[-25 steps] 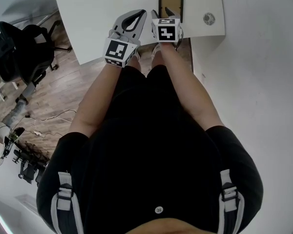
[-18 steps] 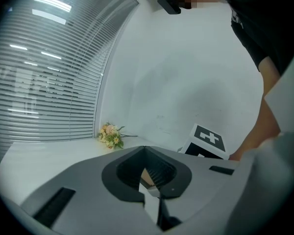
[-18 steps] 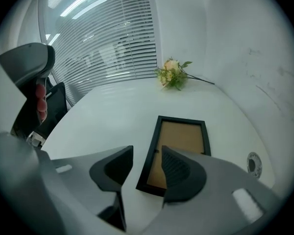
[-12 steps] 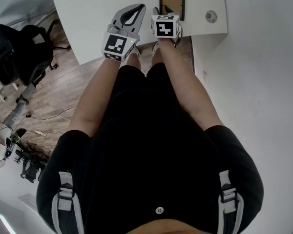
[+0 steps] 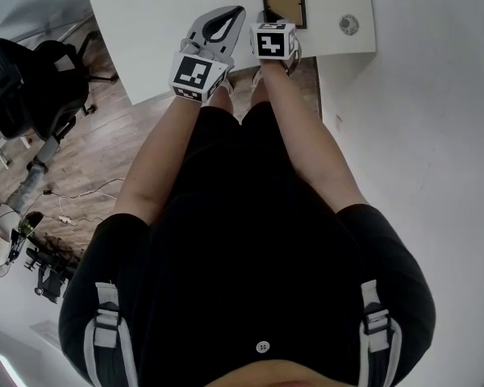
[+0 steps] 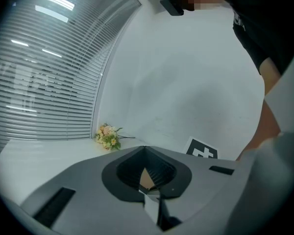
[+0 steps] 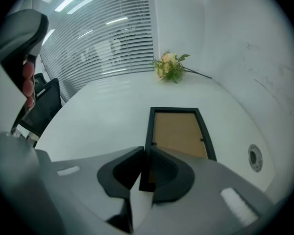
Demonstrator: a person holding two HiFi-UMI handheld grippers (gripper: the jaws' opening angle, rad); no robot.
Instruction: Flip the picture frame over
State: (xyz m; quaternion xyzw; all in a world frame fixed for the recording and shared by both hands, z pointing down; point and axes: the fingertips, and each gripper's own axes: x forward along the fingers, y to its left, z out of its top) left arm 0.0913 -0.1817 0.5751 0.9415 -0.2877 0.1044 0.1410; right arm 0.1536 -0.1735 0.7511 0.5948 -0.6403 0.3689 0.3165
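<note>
We stand at the near edge of the white table (image 5: 153, 31), which runs just under both grippers. Its right edge meets a white wall, and a black chair (image 5: 28, 75) sits off its left end. Bare tabletop spreads wide to the left of the frame and beyond it, as far as the flowers (image 7: 170, 66) by the blinds. The frame (image 7: 179, 131) lies flat, brown backing up, near the table's near right corner, with its short side towards us. A round cable hole (image 5: 348, 25) sits to its right, apart from it. Our right gripper (image 7: 145, 151) tilts down over the frame's near left corner. Its jaws have just been closing and now pinch the black left rail between them. Our left gripper (image 5: 239, 10) rests just beside it on the left, jaws clenched tip to tip with nothing between them. Since a second ago the right gripper has edged down onto the frame, while the left one has kept its place and the frame has not lifted. We count one frame, one table, one chair, one bunch of flowers, one cable hole and two grippers.
</note>
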